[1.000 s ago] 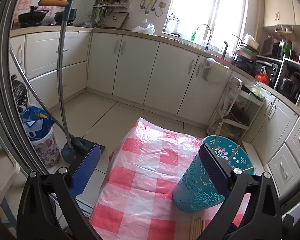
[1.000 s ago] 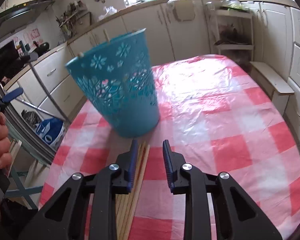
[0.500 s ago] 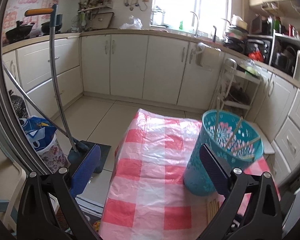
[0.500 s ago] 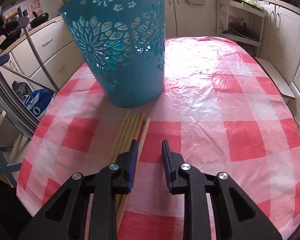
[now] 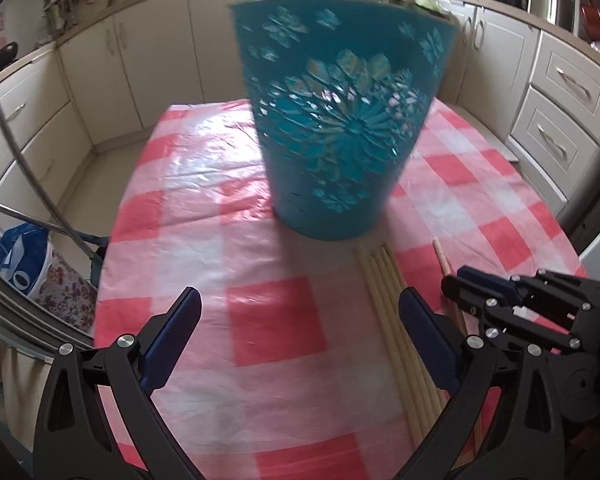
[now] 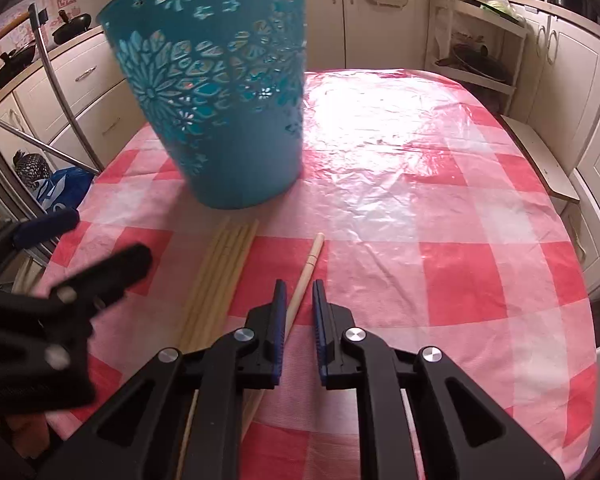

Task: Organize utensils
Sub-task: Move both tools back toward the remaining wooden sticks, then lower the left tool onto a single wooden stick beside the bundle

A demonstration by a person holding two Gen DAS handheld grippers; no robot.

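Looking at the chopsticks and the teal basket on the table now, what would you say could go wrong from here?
1. The right tongs are closing around one loose chopstick that lies slanted between them; it may pivot or slip out.
2. The left tongs, wide open, sit beside the chopstick bundle and might scatter it.
3. The teal basket stands close and could get knocked.
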